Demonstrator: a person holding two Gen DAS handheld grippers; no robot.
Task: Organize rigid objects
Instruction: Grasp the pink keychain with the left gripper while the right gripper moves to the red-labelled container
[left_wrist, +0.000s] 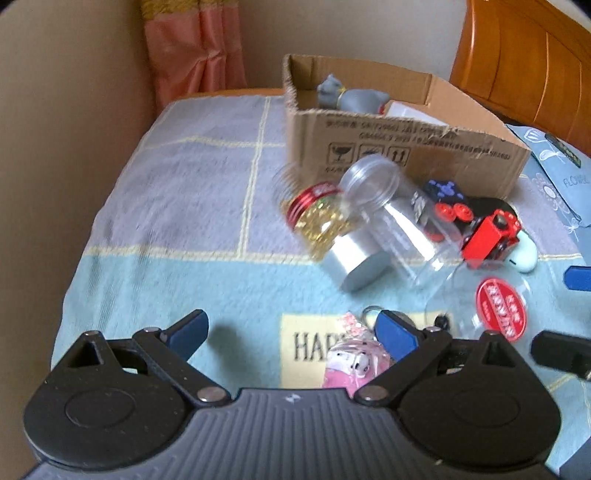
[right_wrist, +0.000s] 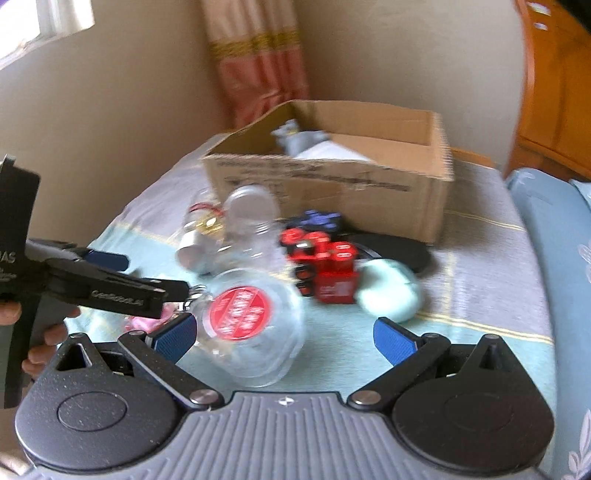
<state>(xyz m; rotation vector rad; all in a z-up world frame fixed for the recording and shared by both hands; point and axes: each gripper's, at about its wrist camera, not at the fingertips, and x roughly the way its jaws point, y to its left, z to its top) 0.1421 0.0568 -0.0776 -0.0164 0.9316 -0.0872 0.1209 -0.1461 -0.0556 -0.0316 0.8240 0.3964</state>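
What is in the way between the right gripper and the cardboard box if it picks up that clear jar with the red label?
The right gripper is open, the clear jar lying between its fingers. On the way to the cardboard box sit the red toy train and a second clear jar. Lifting over them should clear both.

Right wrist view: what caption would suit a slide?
Open right gripper approaches a clear jar lying before a cardboard box.

Left claw (left_wrist: 291, 332) gapes above pink keychain (left_wrist: 354, 360).
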